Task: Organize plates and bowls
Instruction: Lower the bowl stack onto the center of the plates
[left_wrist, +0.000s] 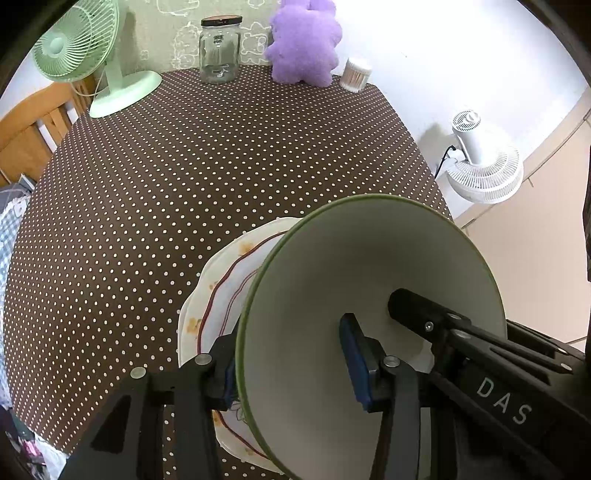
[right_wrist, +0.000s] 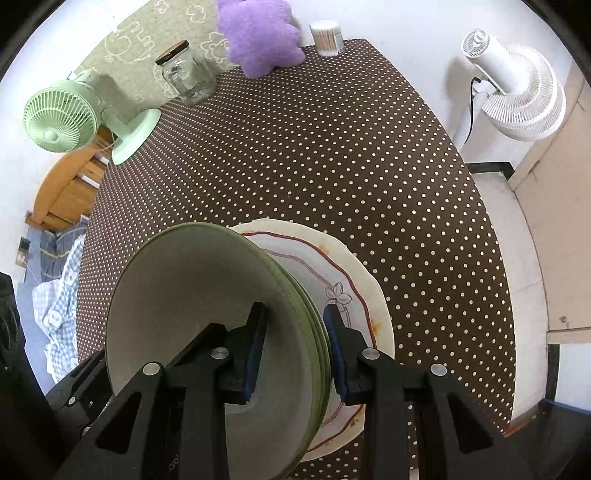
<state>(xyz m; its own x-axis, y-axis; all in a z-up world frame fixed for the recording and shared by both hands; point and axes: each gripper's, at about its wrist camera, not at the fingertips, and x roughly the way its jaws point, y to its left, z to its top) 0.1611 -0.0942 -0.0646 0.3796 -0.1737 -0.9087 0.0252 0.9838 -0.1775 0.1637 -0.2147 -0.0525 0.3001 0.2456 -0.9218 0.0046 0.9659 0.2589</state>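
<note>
Both tongs straddle the green bowl's (left_wrist: 354, 280) wall: left tongs (left_wrist: 295, 363), right tongs (right_wrist: 293, 350). Only the right view reveals several nested rims above the plate (right_wrist: 364, 280).

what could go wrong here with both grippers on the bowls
1. The green bowls sit nested over the flowered plate; the right hand-held gripper straddles several stacked rims, so a lift could separate them and drop one.
2. The left hand-held gripper straddles the opposite rim; uneven pulling may tip the stack.
3. The plate lies close to the near edge of the table, so dragging could push it off.
</note>
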